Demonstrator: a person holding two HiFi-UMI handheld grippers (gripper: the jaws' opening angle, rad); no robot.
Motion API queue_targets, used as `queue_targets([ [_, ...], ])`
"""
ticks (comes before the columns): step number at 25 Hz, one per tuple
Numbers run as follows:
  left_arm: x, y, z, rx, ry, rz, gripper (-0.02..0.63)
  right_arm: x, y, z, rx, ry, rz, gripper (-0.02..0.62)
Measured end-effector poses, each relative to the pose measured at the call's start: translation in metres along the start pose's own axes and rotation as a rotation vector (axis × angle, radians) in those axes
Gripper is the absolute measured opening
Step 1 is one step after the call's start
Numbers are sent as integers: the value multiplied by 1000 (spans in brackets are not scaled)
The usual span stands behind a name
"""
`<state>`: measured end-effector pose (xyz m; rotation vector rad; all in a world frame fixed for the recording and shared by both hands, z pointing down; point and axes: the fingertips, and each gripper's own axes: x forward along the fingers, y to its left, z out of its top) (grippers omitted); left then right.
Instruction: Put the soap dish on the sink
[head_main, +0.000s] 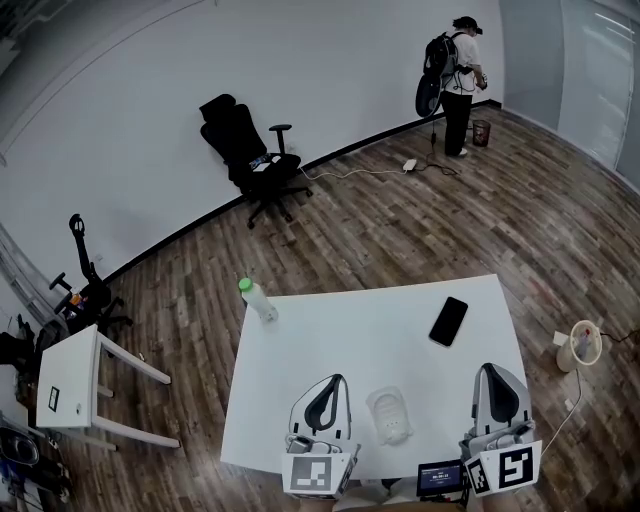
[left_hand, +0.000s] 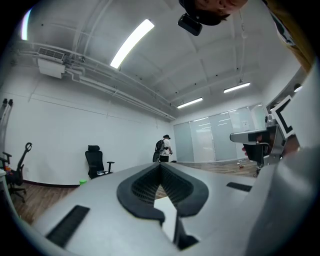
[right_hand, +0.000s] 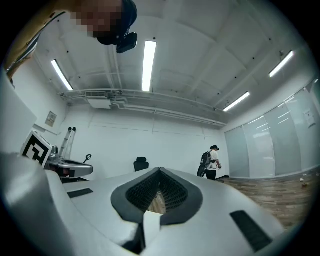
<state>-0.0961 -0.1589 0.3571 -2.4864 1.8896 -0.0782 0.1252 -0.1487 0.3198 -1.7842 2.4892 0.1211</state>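
The soap dish (head_main: 390, 415), a clear whitish oval, lies on the white table (head_main: 370, 330) near its front edge. It sits between my two grippers, and neither touches it. My left gripper (head_main: 337, 379) is to its left, shut and holding nothing. My right gripper (head_main: 488, 369) is further off to its right, jaws also together and empty. In the left gripper view, the left gripper (left_hand: 161, 165) points level across the room over the table. The right gripper (right_hand: 159, 170) does the same in the right gripper view. Neither gripper view shows the dish.
A green-capped bottle (head_main: 258, 299) stands at the table's far left corner, and a black phone (head_main: 448, 321) lies at far right. A small screen device (head_main: 440, 477) sits at the near edge. Around the table are a side table (head_main: 70, 385), an office chair (head_main: 250, 155), a distant person (head_main: 456, 85) and a white floor object (head_main: 582, 345).
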Motion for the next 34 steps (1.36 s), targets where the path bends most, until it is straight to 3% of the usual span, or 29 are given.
queue_targets([
  [9, -1, 8, -12, -48, -1, 20, 6, 5, 5, -13, -27, 44, 0, 9],
  [18, 4, 4, -13, -22, 3, -5, 6, 11, 1, -22, -31, 75, -14, 8],
  [34, 10, 1, -19, -53, -5, 6, 6, 13, -8, -33, -19, 96, -27, 8],
])
